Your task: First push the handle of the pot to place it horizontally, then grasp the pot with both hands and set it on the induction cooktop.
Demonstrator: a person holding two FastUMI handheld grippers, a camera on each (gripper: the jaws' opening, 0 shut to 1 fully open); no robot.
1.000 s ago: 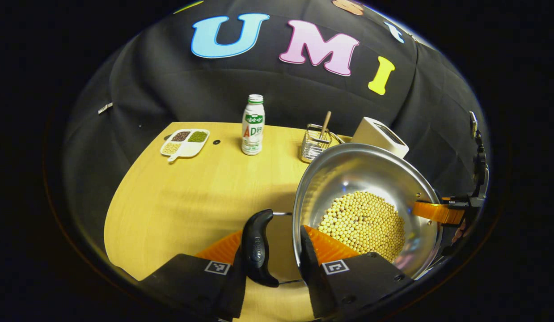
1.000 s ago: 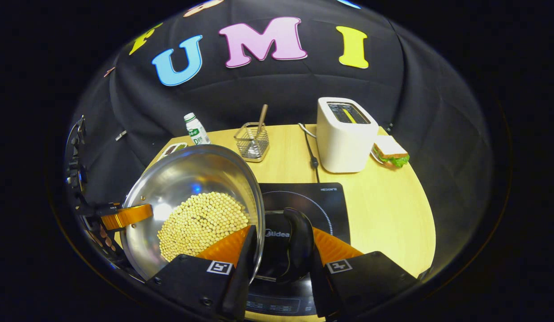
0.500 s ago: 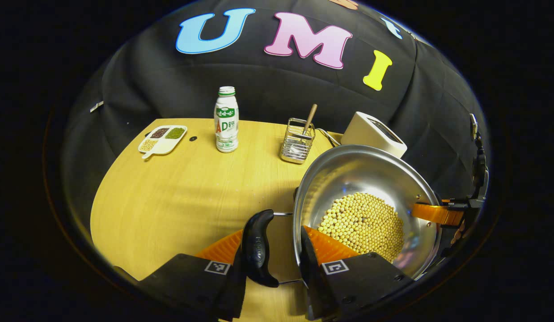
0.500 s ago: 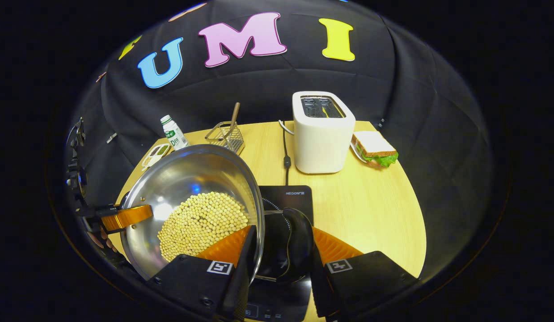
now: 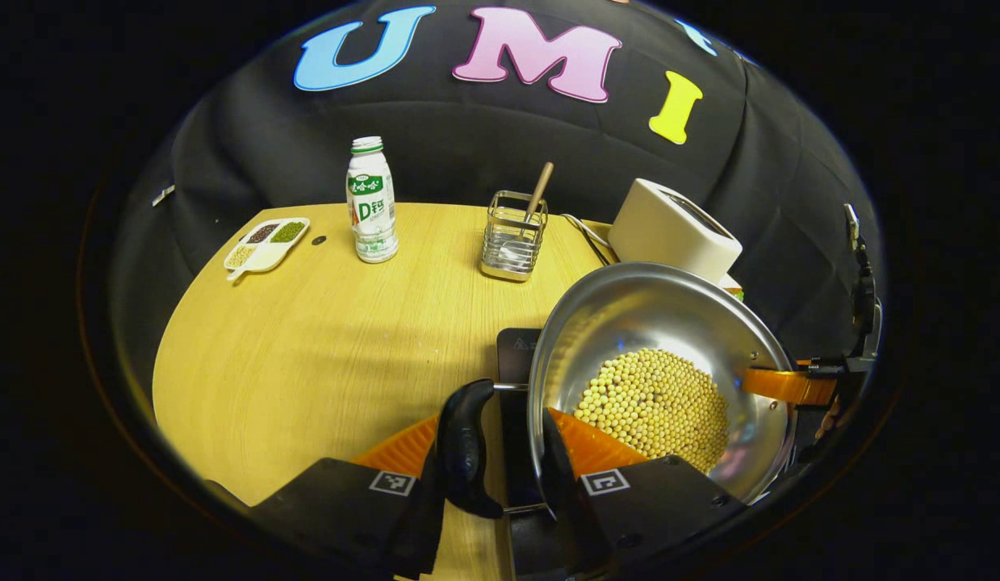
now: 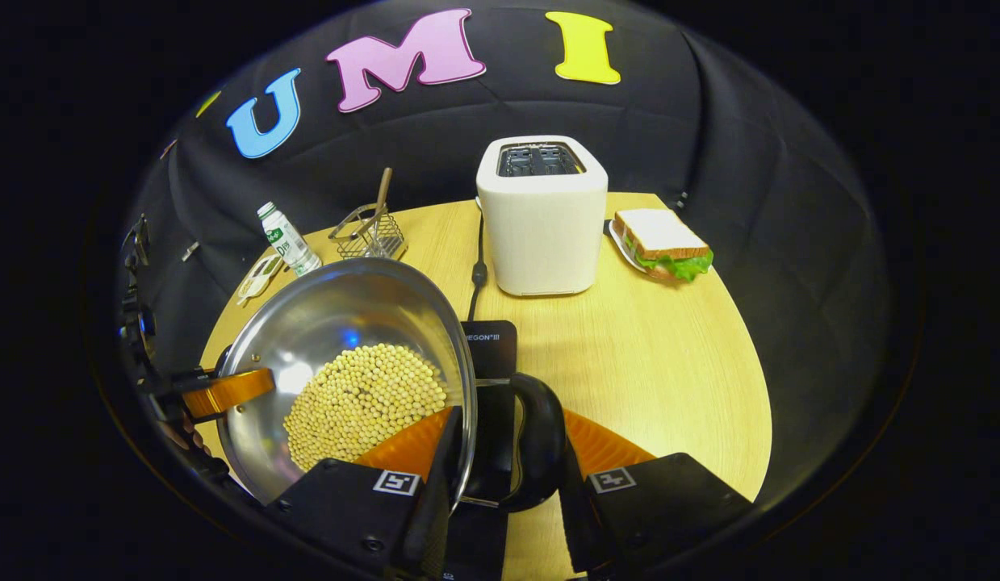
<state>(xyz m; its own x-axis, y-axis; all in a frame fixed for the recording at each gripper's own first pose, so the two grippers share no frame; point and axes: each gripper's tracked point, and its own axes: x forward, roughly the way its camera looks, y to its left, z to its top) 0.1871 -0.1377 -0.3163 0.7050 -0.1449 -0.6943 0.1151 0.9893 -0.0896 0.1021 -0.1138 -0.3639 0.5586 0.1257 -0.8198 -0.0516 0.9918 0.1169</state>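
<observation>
A staged kitchen corner inside a recording booth: black cloth walls close round a pale wooden desk (image 6: 653,363) set with a white toaster (image 6: 541,216) at upper centre, a sandwich (image 6: 663,244) to its right, a wire utensil holder (image 5: 512,243) and a drink bottle (image 5: 370,201) at upper left
</observation>
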